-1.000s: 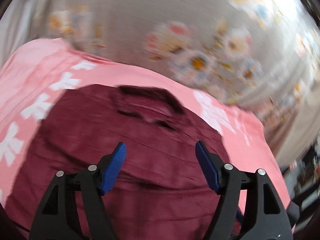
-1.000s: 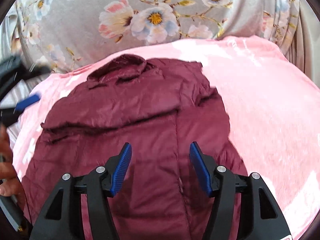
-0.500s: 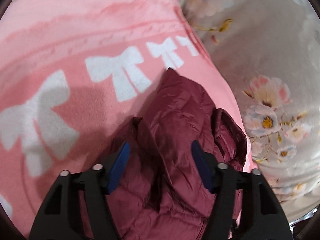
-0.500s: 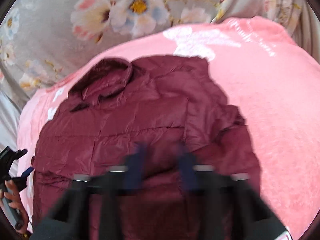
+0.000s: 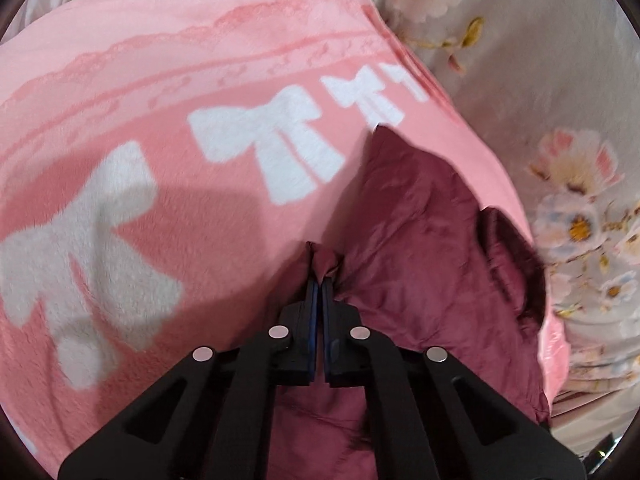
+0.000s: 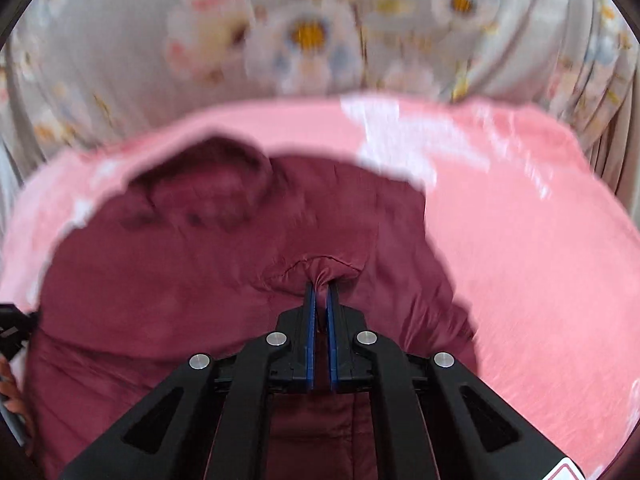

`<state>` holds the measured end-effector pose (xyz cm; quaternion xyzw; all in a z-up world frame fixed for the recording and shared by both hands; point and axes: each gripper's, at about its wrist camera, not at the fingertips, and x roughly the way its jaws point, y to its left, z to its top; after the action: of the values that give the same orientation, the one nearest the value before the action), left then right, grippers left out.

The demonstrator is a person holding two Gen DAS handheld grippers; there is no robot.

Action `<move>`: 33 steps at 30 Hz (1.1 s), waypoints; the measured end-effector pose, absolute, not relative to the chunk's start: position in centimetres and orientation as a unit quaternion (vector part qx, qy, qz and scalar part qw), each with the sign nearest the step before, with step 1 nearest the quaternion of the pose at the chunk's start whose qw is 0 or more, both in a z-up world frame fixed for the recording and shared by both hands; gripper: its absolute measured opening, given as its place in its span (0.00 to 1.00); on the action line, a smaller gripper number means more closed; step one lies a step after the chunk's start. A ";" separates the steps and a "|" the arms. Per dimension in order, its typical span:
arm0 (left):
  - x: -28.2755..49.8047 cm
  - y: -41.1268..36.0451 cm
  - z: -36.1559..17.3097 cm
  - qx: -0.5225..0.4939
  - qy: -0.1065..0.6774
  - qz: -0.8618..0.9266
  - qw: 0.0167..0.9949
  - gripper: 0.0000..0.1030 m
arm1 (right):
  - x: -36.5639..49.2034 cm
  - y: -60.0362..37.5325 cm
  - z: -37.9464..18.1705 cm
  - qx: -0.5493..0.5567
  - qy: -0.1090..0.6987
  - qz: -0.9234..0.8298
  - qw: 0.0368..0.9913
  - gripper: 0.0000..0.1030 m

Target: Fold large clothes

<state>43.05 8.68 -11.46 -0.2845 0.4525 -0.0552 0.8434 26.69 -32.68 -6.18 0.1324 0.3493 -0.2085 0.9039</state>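
- Left wrist view: left gripper (image 5: 320,280) is clenched, blue pads pinched together on a small bunched tuck of the maroon puffer jacket (image 5: 432,240) at its edge.
- Jacket lies on the pink fleece blanket (image 5: 168,208), which carries white bow prints (image 5: 288,148). From here the jacket occupies the lower right, one pointed corner reaching up toward the bows, the dark lining of the collar or hood showing at the right.
- Grey floral sheet (image 5: 560,120) sits beyond the blanket's far right edge.
- Right wrist view: right gripper (image 6: 320,288) is likewise clamped on a pinch of jacket fabric; cloth puckers in a ridge just ahead of the tips. This grip is in the body of the jacket (image 6: 160,280), not at the edge.
- Collar or hood (image 6: 216,176) lies at the far end, toward the floral sheet (image 6: 304,32). View is blurred.
- At the left rim, a black piece of the other tool and part of a hand (image 6: 12,396) show beside the jacket's side.
- Step, as I read it: both grips secured, a fold about to begin.
- Next move likely calls for lifting both pinches together and carrying one side across the body, keeping the slippery shell taut so it lands flat.
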 end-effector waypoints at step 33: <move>39.0 -5.5 -8.3 -0.034 0.425 -0.076 0.901 0.04 | 29.2 -23.0 -8.3 0.094 0.378 -0.119 0.913 0.27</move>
<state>39.00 -5.48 -8.31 -0.0344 0.4248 -0.0759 0.9014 29.25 -23.00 -8.34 0.0936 0.3781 -0.1190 0.9133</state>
